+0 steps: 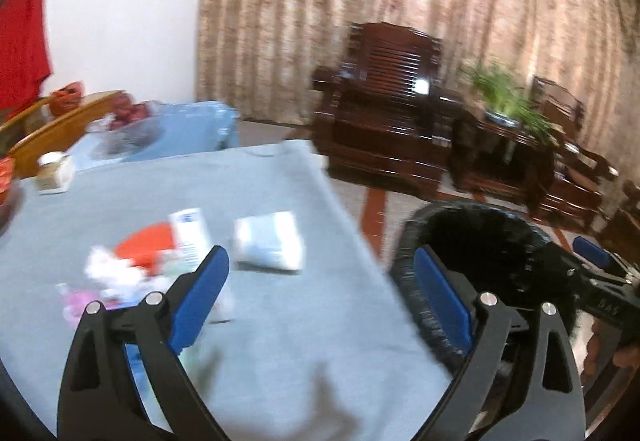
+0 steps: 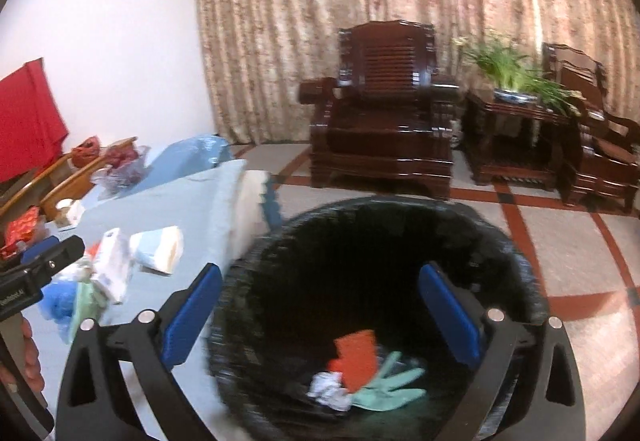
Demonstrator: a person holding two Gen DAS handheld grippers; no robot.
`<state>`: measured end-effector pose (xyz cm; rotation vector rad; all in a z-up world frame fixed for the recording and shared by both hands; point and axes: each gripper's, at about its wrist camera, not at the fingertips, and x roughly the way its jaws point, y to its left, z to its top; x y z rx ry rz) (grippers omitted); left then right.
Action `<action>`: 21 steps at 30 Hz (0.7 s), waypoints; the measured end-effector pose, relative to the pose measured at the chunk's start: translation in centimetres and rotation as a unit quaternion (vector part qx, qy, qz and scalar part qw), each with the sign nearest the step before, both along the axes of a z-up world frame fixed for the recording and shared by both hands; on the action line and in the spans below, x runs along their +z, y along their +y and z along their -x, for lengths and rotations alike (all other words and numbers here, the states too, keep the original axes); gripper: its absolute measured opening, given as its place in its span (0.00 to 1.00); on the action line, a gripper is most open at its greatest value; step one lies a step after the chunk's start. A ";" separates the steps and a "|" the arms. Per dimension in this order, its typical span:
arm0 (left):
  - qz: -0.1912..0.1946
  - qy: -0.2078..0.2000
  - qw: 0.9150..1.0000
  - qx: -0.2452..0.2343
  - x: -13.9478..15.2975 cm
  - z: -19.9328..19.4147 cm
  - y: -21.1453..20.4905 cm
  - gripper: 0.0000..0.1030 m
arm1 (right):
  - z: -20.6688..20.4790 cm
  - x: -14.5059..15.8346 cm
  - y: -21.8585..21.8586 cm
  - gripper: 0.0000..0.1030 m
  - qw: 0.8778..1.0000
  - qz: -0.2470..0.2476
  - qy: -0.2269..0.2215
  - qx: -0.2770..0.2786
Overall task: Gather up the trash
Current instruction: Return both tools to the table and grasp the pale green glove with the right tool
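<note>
Blue-clothed table (image 1: 280,341): white packet (image 1: 269,241), box (image 1: 191,237), crumpled litter (image 1: 108,273)

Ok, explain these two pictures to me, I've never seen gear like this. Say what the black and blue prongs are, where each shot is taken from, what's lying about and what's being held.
The prongs are two hand-held grippers a person carries, one per hand, each with a camera looking along its fingers. One picture looks out from the left gripper over a table covered in grey-blue cloth, where a tissue pack, a small white box and crumpled scraps lie. The other looks out from the right gripper above a black bin, which holds an orange scrap, a green glove and a paper wad. Both grippers are open and hold nothing.
</note>
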<state>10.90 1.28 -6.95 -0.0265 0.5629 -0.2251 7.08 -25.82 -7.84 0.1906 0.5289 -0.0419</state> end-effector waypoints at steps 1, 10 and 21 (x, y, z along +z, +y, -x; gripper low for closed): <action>-0.003 -0.002 1.000 0.012 0.2 0.2 1.0 0.89 | -0.3 0.1 1.1 0.94 1.000 -0.001 -0.003 0.013; -0.042 -0.003 0.995 0.092 0.1 1.8 8.4 0.88 | -2.4 0.3 9.6 0.94 0.995 -0.006 -0.011 0.095; -0.045 0.011 0.988 0.147 -1.7 2.5 14.8 0.88 | -4.1 -1.0 17.5 0.94 0.986 0.003 0.007 0.168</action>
